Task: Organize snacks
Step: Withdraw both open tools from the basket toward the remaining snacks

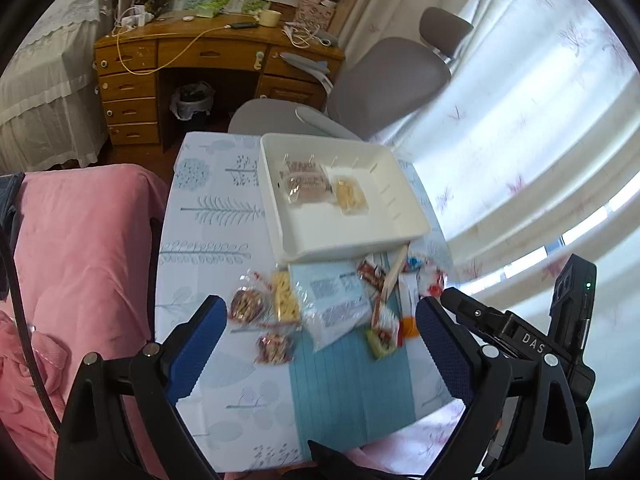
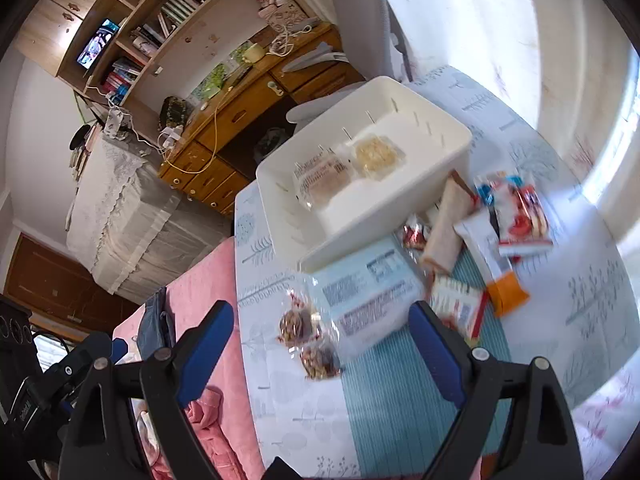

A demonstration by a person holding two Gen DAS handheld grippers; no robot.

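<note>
A white bin (image 1: 404,216) (image 2: 460,148) stands at the far end of the table, with a brownish wrapped snack (image 1: 306,184) (image 2: 324,184) and a pale yellow one (image 1: 351,195) (image 2: 378,154) lying in it. In front of the bin lies a loose pile: a light blue packet (image 1: 336,300) (image 2: 368,292), nut clusters in clear wrap (image 1: 248,304) (image 2: 298,324), and red, white and orange wrappers (image 2: 516,216). My left gripper (image 1: 322,328) hovers open above the pile, holding nothing. My right gripper (image 2: 322,332) hovers there too, jaws wide and empty.
The table wears a pale cloth printed with trees (image 1: 216,208) and a teal runner (image 1: 352,392). A pink blanket (image 1: 84,248) lies along its left side. A grey office chair (image 1: 384,80) and a wooden desk (image 1: 160,64) stand beyond the table, curtains (image 1: 520,120) on the right.
</note>
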